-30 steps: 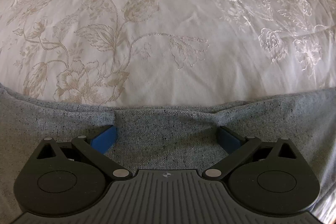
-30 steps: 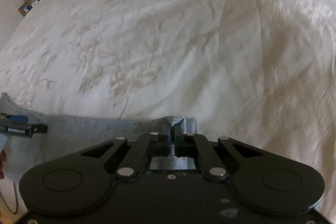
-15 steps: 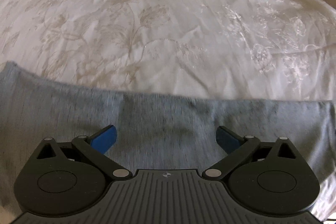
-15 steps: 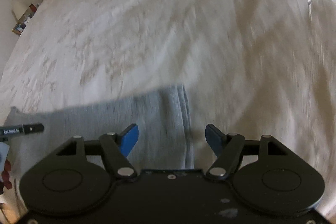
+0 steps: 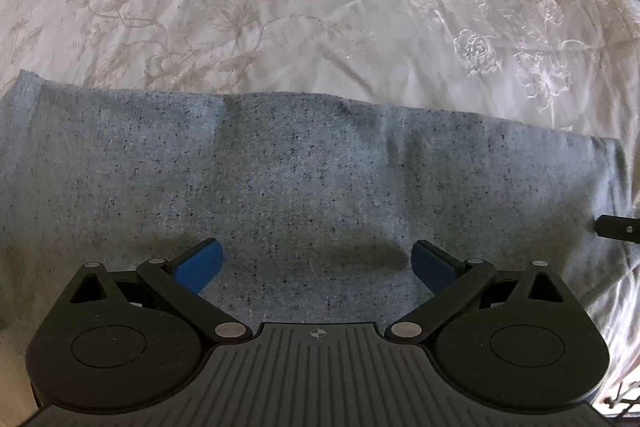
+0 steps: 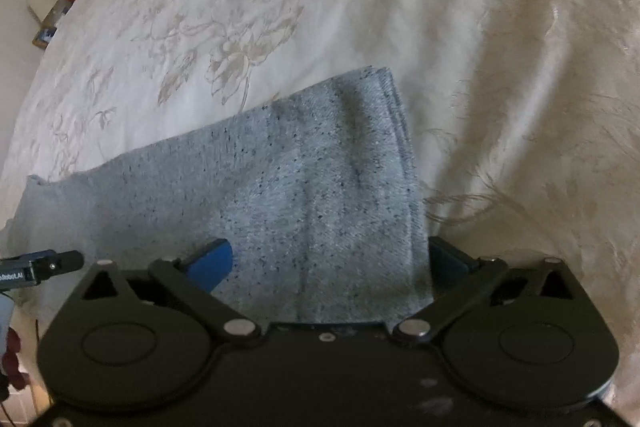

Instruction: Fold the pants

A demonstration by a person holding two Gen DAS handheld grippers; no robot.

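Right gripper [image 6: 330,259], jaws opening and spread wide over the pants [image 6: 280,195], pads clear of the cloth; left gripper [image 5: 316,261], jaws likewise apart, nothing clamped. The grey speckled pants lie flat on the embroidered white bedspread [image 5: 320,7] as a compact rectangle, stacked layers showing at the right-hand edge, so folding appears complete or nearly so; at most a final fold or smoothing may remain. Both grippers point steeply downward above the fabric.

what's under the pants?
The pants lie on the white floral bedspread, which shows past their far and right edges. Anything between the folded layers or beneath them is covered.
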